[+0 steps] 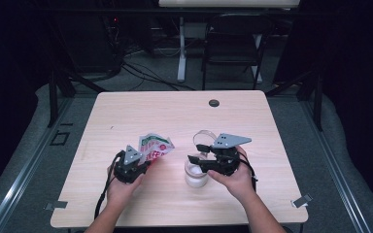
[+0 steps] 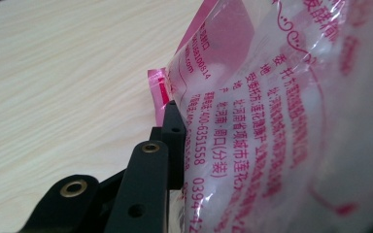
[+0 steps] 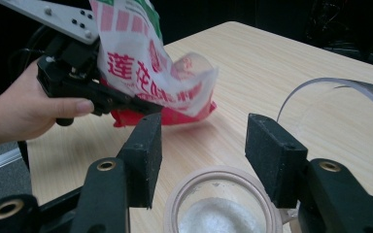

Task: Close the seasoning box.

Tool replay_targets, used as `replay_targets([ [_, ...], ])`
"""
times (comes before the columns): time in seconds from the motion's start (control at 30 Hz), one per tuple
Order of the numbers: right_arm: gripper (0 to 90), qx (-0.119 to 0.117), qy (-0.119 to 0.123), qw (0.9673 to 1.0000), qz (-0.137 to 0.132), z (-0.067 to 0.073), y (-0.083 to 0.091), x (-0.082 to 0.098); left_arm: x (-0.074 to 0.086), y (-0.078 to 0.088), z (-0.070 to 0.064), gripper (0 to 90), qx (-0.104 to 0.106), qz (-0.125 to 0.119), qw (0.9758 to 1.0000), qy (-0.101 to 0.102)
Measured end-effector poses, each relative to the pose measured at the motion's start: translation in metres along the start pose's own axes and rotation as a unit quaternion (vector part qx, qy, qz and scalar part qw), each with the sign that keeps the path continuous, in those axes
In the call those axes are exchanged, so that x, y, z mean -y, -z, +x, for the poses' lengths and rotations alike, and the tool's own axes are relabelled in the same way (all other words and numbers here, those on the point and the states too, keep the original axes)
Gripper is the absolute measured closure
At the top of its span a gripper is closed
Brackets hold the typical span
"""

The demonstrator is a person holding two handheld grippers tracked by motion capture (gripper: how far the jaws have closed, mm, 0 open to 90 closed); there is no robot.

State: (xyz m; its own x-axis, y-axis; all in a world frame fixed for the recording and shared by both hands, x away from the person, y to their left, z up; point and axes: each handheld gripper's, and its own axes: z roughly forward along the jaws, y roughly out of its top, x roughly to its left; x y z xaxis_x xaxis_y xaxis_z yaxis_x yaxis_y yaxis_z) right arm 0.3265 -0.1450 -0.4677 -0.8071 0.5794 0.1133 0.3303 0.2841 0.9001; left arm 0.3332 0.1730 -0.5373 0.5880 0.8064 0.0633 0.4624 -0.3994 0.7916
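Jaws of the left gripper (image 1: pixel 143 165) pinch the red-and-white packet (image 1: pixel 155 146) at its lower edge, lifting it off the near-left table (image 1: pixel 175 111) — the right gripper (image 3: pixel 201 150) stands open, empty, above the glass jar (image 1: pixel 196 174).
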Motion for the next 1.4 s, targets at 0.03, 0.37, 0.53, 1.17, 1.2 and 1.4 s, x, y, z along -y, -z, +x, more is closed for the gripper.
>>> replay_targets([
  [0.03, 47.6, 0.001, 0.0, 1.0, 0.0, 0.0, 0.0, 0.0, 0.0, 0.002, 0.002, 75.1, -0.005, 0.001, 1.0, 0.0],
  [0.37, 49.3, 0.003, 0.001, 1.0, 0.004, -0.001, 0.0, 0.0, 0.011, 0.026, 0.035, 74.8, -0.052, 0.008, 0.9983, 0.026],
  [0.53, 50.7, 0.003, 0.004, 1.0, 0.006, -0.001, 0.0, 0.0, 0.015, 0.033, 0.045, 74.8, -0.067, 0.006, 0.997, 0.039],
  [1.17, 60.1, -0.003, 0.008, 0.9998, 0.017, -0.002, 0.001, 0.002, 0.049, 0.038, 0.076, 74.6, -0.114, 0.017, 0.9881, 0.102],
  [1.2, 60.1, -0.002, 0.006, 0.9999, 0.015, -0.002, 0.001, 0.002, 0.05, 0.037, 0.076, 74.6, -0.115, 0.018, 0.9877, 0.104],
  [1.4, 60.0, -0.003, 0.006, 0.9999, 0.015, -0.002, 0.001, 0.002, 0.053, 0.035, 0.079, 74.5, -0.121, 0.023, 0.9861, 0.111],
])
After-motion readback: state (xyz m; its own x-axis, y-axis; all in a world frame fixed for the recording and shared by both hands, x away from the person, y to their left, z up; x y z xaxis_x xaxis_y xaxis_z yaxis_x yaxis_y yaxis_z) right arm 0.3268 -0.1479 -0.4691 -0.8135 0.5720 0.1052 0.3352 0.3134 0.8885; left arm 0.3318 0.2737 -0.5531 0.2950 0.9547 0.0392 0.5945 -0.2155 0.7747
